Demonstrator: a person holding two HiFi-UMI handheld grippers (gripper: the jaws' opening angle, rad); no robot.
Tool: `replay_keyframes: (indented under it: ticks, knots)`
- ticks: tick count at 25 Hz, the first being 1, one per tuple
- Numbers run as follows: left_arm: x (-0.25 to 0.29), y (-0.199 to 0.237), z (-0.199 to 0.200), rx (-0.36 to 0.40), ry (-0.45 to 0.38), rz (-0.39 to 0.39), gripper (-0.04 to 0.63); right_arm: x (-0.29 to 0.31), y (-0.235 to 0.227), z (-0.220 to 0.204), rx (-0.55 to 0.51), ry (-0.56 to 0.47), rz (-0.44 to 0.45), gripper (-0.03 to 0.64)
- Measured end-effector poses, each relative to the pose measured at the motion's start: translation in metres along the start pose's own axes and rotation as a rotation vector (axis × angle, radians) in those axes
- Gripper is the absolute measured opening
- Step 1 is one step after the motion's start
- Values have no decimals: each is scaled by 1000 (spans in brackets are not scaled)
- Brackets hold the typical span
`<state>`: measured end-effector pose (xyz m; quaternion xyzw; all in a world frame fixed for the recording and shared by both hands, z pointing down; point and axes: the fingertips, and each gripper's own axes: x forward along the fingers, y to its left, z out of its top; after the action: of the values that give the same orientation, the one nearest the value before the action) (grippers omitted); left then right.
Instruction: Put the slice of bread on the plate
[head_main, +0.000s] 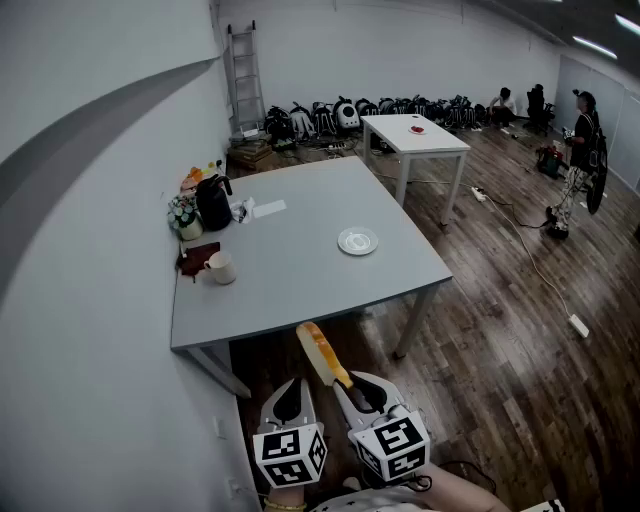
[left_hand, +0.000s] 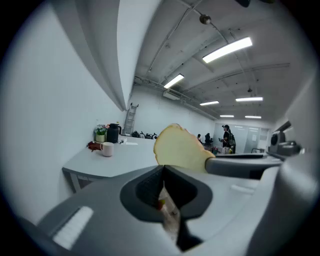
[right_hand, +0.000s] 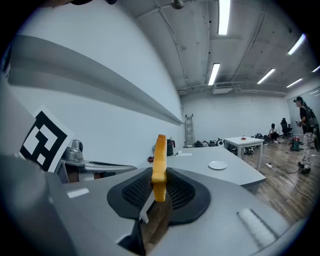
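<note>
Grey left gripper (head_main: 294, 388) and right gripper (head_main: 352, 388), each with a white, black-marked cube (head_main: 289, 455)

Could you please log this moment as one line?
right hand-held gripper: shut on bread | left hand-held gripper: shut, empty | plate: bare, on table

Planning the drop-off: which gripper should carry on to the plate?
Right. The right gripper clamps the slice of bread; the left gripper is shut and empty. The plate lies ahead.
</note>
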<state>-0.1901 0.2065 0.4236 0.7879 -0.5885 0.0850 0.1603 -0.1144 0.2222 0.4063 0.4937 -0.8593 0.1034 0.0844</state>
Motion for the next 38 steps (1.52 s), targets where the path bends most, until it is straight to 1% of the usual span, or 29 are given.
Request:
replay_keyframes:
  ticks: [5, 9, 16, 21, 26, 31, 36, 38]
  knots:
    - [31, -3, 3, 7, 7, -5, 9, 15, -32, 2, 34, -16, -27, 81]
    - [72, -11, 14, 7, 1, -7, 9, 34, -71, 7, 37, -11, -43, 81]
    - [164, -37, 48, 3, -15, -9, 9, 78, -161, 32, 18, -6, -41, 81]
    - [228, -58, 75, 1, -44, 13, 9, 107, -232, 50, 10, -9, -40, 81]
    - [283, -70, 86, 9, -55, 23, 9, 144, -287, 56, 13, -6, -33, 81]
    - [320, -74, 80, -9, -17, 28, 9, 170, -322, 47, 30, 44, -26, 81]
    - [359, -60, 82, -20, 2, 35, 9, 209, -344, 38, 36, 86, -20, 81]
    - [378, -51, 83, -19, 3, 35, 9, 232, -353, 34, 55, 101, -19, 81]
